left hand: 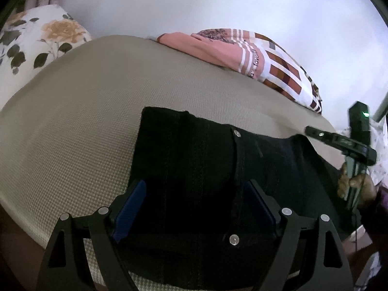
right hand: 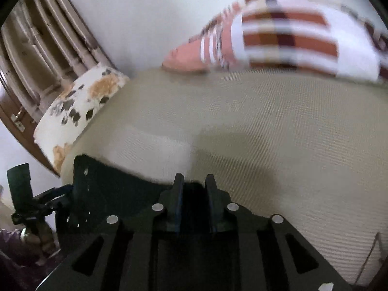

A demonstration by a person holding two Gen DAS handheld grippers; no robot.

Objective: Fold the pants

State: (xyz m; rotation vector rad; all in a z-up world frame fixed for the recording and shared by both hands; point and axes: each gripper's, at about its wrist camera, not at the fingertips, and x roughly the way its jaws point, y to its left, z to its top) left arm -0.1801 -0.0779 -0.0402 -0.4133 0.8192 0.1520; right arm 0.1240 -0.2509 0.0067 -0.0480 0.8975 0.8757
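Note:
Black pants (left hand: pixel 206 169) lie flat on the beige bed cover (left hand: pixel 84 121), with their metal button (left hand: pixel 237 133) facing up. My left gripper (left hand: pixel 196 206) stands open, its blue pads (left hand: pixel 132 208) spread wide over the near part of the pants. In the right wrist view the pants (right hand: pixel 116 194) reach in from the left. My right gripper (right hand: pixel 194 191) has its fingers a narrow gap apart, with the dark edge of the pants in that gap. From the left wrist view the right gripper (left hand: pixel 311 130) sits at the pants' far right corner, held by a hand (left hand: pixel 354 184).
A floral pillow (left hand: pixel 36 43) lies at the bed's far left. Folded pink and plaid bedding (left hand: pixel 254 55) lies along the far edge by the white wall. The bed cover (right hand: pixel 266 133) stretches out beyond the pants. A wooden door (right hand: pixel 24 72) stands at the left.

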